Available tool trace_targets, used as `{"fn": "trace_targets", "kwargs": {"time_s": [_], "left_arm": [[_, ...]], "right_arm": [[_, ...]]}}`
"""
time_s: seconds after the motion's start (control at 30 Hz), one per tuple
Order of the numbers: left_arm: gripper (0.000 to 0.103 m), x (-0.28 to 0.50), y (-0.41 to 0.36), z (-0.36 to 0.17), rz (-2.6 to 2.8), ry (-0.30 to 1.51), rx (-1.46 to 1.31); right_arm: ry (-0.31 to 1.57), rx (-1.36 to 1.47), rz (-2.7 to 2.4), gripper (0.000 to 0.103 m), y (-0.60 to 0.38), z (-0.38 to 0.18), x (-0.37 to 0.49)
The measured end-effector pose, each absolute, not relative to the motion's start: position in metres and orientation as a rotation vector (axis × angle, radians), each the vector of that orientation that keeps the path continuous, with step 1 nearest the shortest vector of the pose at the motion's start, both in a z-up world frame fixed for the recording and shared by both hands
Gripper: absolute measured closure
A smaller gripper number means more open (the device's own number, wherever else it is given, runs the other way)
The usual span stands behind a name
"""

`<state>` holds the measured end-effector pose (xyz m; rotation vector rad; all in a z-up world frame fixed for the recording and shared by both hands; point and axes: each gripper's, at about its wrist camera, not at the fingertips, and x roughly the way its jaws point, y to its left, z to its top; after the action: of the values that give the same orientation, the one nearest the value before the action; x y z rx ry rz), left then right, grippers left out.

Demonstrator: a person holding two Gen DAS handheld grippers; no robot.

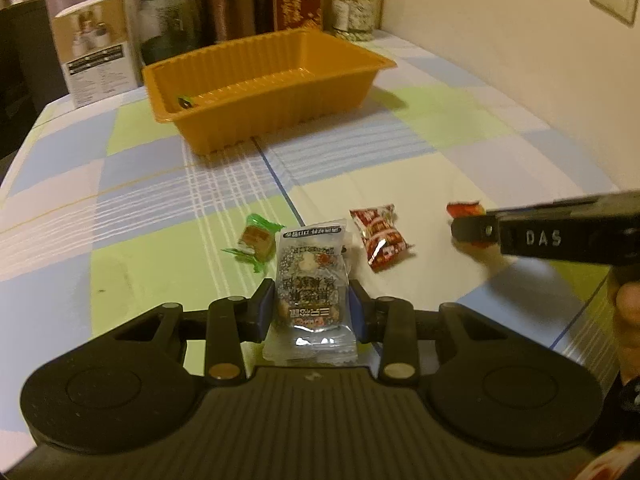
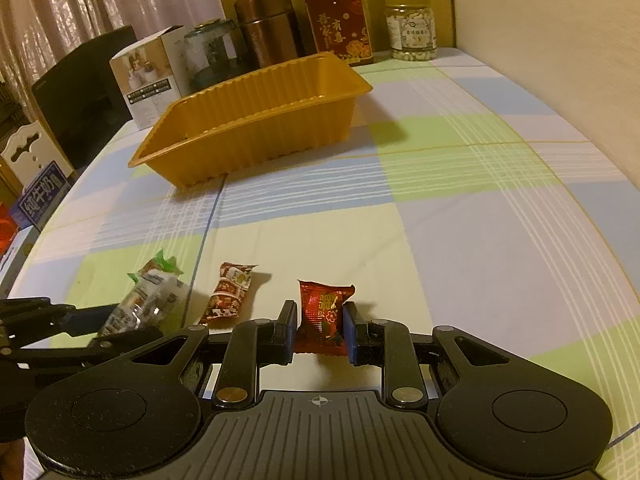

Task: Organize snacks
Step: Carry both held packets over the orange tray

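My left gripper (image 1: pixel 313 307) is shut on a clear printed snack packet (image 1: pixel 310 280) near the table's front. It also shows in the right wrist view (image 2: pixel 148 304). My right gripper (image 2: pixel 320 326) is shut on a red foil candy (image 2: pixel 322 312), partly seen in the left wrist view (image 1: pixel 466 210). A green-wrapped candy (image 1: pixel 256 242) and a red-and-white snack (image 1: pixel 380 240) lie on the checked cloth between them. The orange plastic tray (image 1: pixel 224 120) stands farther back with one small dark candy (image 1: pixel 186 102) inside.
Behind the tray stand a white box (image 1: pixel 98 64), a dark glass jar (image 1: pixel 170 24), a copper canister (image 1: pixel 230 0), a red tin (image 1: pixel 298 0) and a clear jar of nuts (image 1: pixel 354 10). A wall runs along the right. A chair (image 2: pixel 84 96) is at the left.
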<state>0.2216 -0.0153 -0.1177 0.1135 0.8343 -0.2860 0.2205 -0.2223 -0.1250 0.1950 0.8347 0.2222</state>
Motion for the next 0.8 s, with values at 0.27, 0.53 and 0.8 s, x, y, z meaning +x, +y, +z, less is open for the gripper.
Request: {"fn": "trace_targets", "kwargs": {"time_s": [0.27, 0.53, 0.8], "left_arm": [[0.069, 0.242, -0.006, -0.092, -0.261, 0.799, 0.071], [0.069, 0.280, -0.004, -0.064, -0.258, 0.770, 0.053], [0.069, 0.332, -0.006, -0.034, -0.289, 0.738, 0.037]], "right_arm": [[0.794, 0.211, 0.263, 0.079, -0.220, -0.100, 0.239], [0.739, 0.209, 0.295, 0.079, -0.219, -0.067, 0.281], [0.711, 0.181, 0.324, 0.079, -0.214, -0.037, 0.342]]}}
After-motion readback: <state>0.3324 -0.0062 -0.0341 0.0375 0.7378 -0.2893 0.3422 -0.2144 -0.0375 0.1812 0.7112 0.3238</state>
